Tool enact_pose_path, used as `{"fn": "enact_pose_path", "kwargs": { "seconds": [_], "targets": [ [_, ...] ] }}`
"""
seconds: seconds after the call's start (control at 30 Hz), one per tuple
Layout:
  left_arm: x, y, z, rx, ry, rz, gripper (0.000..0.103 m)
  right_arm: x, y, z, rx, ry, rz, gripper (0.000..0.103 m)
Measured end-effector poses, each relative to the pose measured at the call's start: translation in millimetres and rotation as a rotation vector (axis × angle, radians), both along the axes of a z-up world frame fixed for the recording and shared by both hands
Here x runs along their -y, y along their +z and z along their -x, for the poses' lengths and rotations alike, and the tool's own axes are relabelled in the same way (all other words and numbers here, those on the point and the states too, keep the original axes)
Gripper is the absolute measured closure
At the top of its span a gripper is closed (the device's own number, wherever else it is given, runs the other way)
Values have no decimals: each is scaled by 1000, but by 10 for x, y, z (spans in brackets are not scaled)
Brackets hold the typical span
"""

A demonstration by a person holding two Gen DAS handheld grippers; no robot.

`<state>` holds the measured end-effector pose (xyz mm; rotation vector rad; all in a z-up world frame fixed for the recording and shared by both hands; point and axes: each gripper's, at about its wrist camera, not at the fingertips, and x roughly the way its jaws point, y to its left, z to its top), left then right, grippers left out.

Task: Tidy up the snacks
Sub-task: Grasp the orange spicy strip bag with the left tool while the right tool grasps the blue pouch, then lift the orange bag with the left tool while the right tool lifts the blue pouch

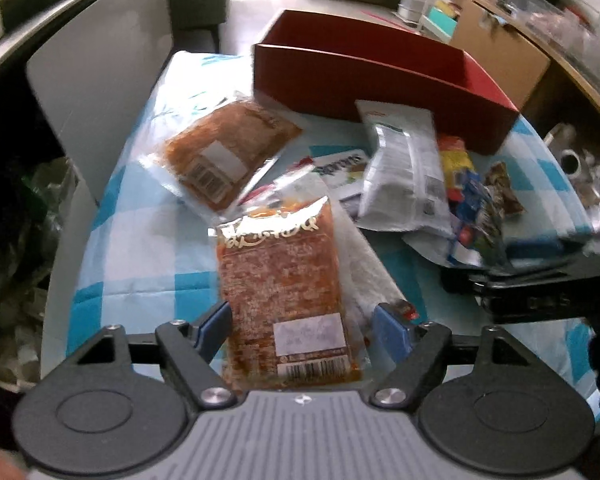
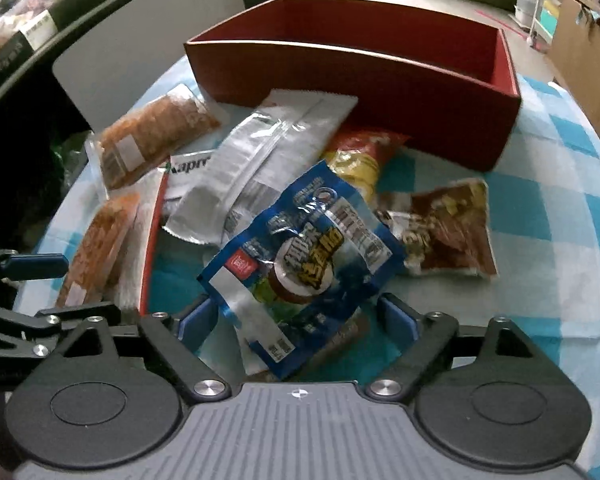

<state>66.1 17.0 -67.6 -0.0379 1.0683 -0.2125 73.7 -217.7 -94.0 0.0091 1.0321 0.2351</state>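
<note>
Left wrist view: the red box (image 1: 380,80) stands in the upper middle of the frame on a blue-and-white checked cloth (image 1: 140,248); what shows of its inside holds no snack, so sorting appears barely begun, with every packet in sight still outside it. Lower centre, the left gripper (image 1: 304,320) straddles an orange snack packet (image 1: 280,292), clear-wrapped, white label and barcode at its near end; the jaws stand part-way open, the left pad close against the packet's edge, the right pad apart from it, so no grip is judged to be made. A second orange packet (image 1: 228,152) lies left of centre, label up. A white pouch (image 1: 404,168) leans near the box's front wall, and small bright wrappers crowd the right side, blurred. Right wrist view: the red box (image 2: 360,76) fills the upper middle, its visible interior bare. The right gripper (image 2: 296,316) sits at lower centre with jaws wide, a blue foil pouch (image 2: 308,256) between the pads but not pinched; it is glossy, crinkled, and printed with yellow lettering. Behind it lie the white pouch (image 2: 268,152), a yellow-and-red bag (image 2: 360,156) and, at right, a brown wrapper (image 2: 448,232). Two orange packets lie at the left edge. Remaining: all listed items to go in the box.
</note>
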Motion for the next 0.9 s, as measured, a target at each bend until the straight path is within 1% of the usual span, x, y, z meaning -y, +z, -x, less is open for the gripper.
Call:
{"fn": "enact_pose_path", "kwargs": {
  "seconds": [0.07, 0.13, 0.17, 0.23, 0.27, 0.33, 0.43, 0.5, 0.6, 0.67, 0.7, 0.73, 0.77, 0.8, 0.87, 0.9],
  "targets": [
    [-133, -10, -29, -26, 48, 37, 31, 114, 13, 9, -14, -43, -46, 7],
    [-261, -33, -45, -50, 98, 102, 30, 223, 44, 28, -5, -83, -100, 7],
    [-301, -41, -57, -57, 121, 119, 30, 261, 50, 30, 2, -100, -122, 6],
    [-315, -71, -75, -68, 141, 123, 29, 331, 41, 4, -5, -131, -188, 5],
    [-295, -76, -71, -70, 143, 115, 29, 347, 18, -10, -19, -147, -214, 0],
    [-227, -105, -78, -62, 135, 86, 23, 381, -46, -47, -73, -182, -254, 0],
    [-110, -132, -84, -39, 126, 9, 23, 386, -46, -58, -57, -184, -255, 0],
    [-59, -136, -76, -21, 120, -29, 23, 434, -68, -21, -41, -220, -293, 0],
    [-53, -123, -64, -17, 129, -28, 23, 483, -81, 69, 11, -275, -360, 0],
    [-62, -125, -78, -19, 133, -25, 23, 474, -112, 156, 56, -259, -357, 0],
    [-59, -122, -75, -19, 135, -26, 23, 438, -116, 182, 69, -231, -332, 0],
    [-52, -121, -74, -18, 136, -30, 23, 371, -119, 193, 76, -183, -279, 0],
    [-43, -121, -72, -15, 137, -35, 23, 303, -105, 182, 75, -140, -230, 0],
    [-37, -120, -63, -12, 138, -38, 23, 266, -98, 179, 74, -122, -200, 0],
    [-31, -112, -49, -9, 138, -38, 25, 255, -56, 120, 58, -137, -192, 1],
    [-31, -103, -37, -9, 134, -36, 27, 251, -22, 107, 59, -152, -174, 10]
  ]
}}
